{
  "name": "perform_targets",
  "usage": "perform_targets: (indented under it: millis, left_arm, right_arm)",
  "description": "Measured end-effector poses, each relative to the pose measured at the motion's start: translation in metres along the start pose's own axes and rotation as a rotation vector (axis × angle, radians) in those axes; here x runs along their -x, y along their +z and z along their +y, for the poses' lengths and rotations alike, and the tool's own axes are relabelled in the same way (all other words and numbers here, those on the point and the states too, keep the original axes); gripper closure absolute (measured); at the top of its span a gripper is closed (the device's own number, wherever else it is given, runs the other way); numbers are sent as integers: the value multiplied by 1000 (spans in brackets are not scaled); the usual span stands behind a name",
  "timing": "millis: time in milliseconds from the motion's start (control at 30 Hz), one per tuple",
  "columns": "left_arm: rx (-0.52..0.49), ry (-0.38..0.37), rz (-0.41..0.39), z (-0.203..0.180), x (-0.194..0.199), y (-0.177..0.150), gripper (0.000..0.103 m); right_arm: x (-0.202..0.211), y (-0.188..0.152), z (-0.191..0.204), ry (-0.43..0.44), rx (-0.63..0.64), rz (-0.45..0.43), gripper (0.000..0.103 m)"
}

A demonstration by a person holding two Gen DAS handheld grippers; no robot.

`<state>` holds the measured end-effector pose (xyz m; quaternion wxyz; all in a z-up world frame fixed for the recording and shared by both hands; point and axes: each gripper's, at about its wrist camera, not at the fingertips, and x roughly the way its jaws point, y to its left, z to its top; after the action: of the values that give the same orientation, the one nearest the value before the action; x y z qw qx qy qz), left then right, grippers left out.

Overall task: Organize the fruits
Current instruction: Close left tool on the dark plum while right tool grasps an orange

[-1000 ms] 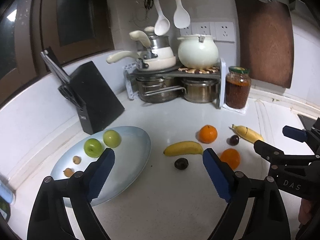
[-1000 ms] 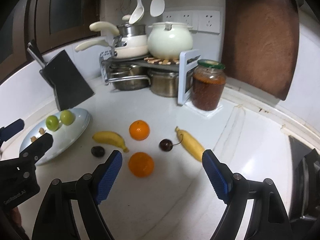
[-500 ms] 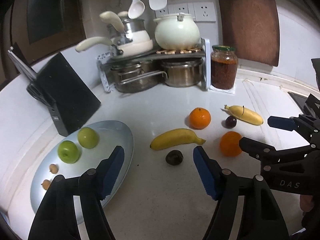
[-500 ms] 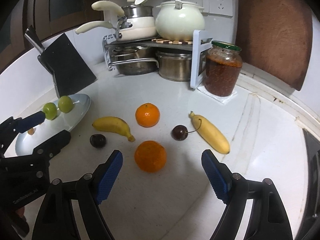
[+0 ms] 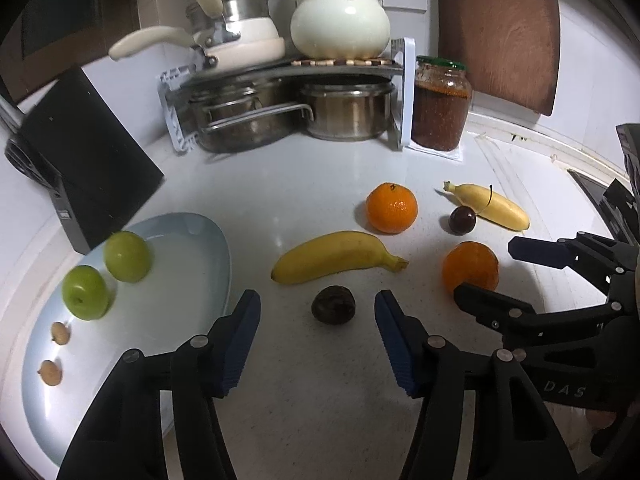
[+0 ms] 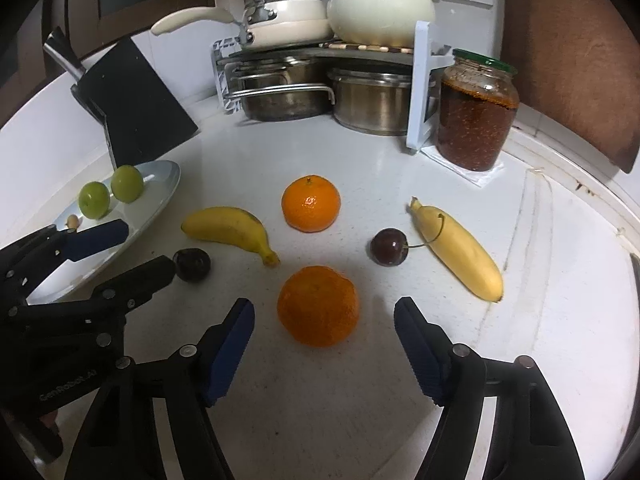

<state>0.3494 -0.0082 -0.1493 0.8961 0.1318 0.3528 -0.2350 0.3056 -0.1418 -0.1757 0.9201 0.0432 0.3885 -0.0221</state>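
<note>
Fruits are lying scattered on the white bench (image 5: pixel 320 420), some on a pale blue plate (image 5: pixel 188 320) at the left; two green apples (image 5: pixel 127 256) and two small brown fruits (image 5: pixel 60 333) are sitting on that plate; a dark round fruit (image 5: pixel 333 304) is lying just ahead of the left tongs (image 5: pixel 316 320), in line with the gap, and the blue pads are not touching it; those tongs have just been closing and are standing partly open; behind the dark fruit a banana (image 5: pixel 336 257) is lying crosswise, with an orange (image 5: pixel 392 208) beyond its tip; the near orange (image 6: pixel 318 306) is sitting just ahead of the right tongs (image 6: pixel 324 320), facing their gap, with clear bench on either side of it; these tongs have also just been closing and are standing fairly wide, holding nothing; a cherry (image 6: pixel 389 247) is resting beside a second banana (image 6: pixel 460 256), its stem reaching across the peel; at the back a pot rack (image 6: pixel 320 56), a jar (image 6: pixel 476 112) and a knife block (image 6: pixel 132 108) are standing against the wall.
</note>
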Motion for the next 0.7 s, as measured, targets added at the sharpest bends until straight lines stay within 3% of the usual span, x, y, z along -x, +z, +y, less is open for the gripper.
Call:
perform_targets:
  millis: [400, 700]
  left_arm:
    - [32, -41, 54, -1, -24, 3, 52]
    - [61, -43, 109, -2, -41, 3, 71]
  right_arm:
    - [-18, 2, -5, 27, -10, 34, 41]
    - [-23, 4, -9, 54, -27, 39, 54]
